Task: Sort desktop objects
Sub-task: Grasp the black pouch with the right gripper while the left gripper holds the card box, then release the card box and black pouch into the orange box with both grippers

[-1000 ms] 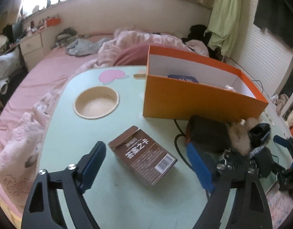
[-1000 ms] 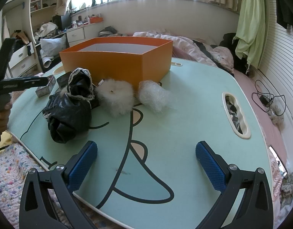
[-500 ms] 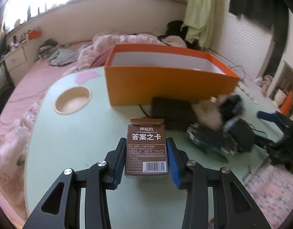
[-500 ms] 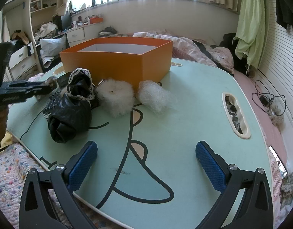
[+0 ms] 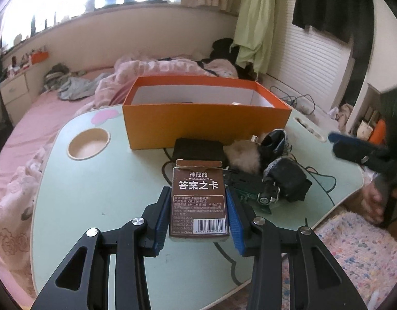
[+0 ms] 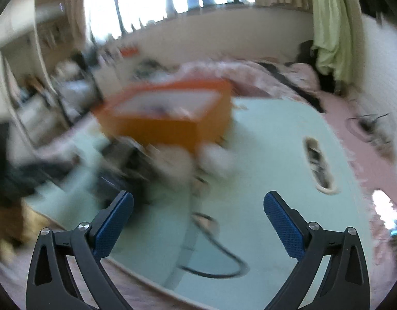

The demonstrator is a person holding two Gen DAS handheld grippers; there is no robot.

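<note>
I had the left gripper (image 5: 198, 217) clamped on the brown card box (image 5: 198, 201), its blue pads (image 5: 161, 219) pressed against the two long sides and the printed face with the barcode turned up toward the camera. The card box sat on my side of the orange box (image 5: 206, 121), clear of it, with the pale green table (image 5: 95, 206) showing underneath. The orange box stood open-topped near the far edge of the table, white inside, with something dark and something pale barely visible at its bottom. Right in front of the orange box lay a flat black case (image 5: 198, 149), and to the right of that a cream fur pompom (image 5: 243, 155), a heap of black cloth (image 5: 286, 175) and a small green toy car (image 5: 252, 188), all close together. To the left of the orange box a round cup recess (image 5: 88, 143) was sunk into the table. My right gripper (image 6: 198, 222) was released, its jaws standing wide apart with nothing between them above the table; that view was heavily blurred, though the orange box still showed beyond the fingers. From the left camera the right gripper appeared far to the right of the orange box, a hand (image 5: 374, 201) on its grip.
</note>
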